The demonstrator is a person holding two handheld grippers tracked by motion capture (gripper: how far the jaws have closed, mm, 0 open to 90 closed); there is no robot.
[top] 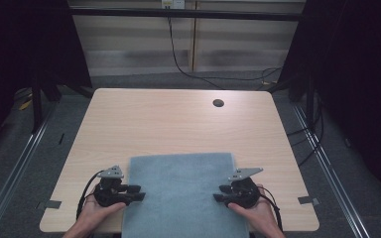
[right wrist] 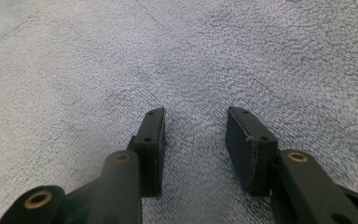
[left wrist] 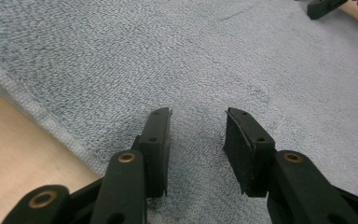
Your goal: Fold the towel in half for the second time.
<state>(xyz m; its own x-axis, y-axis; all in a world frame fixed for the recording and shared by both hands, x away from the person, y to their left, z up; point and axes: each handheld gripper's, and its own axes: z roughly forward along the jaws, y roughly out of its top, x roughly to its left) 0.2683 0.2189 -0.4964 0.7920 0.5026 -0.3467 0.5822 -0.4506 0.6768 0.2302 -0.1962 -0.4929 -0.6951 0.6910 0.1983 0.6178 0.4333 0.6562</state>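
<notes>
Both grippers, left [top: 140, 192] and right [top: 217, 193], hover with jaws apart and nothing pinched over the grey-blue towel [top: 183, 193] lying flat at my near table [top: 178, 119] edge, soft, limp and light, so I'd pinch its side hems.

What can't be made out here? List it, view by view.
- High view: towel near edge, cut off by the bottom edge.
- High view: gap between left gripper fingers, too small.
- Left gripper view: right gripper cut off at the top edge.
- Right gripper view: towel edges, beyond the edges.
</notes>
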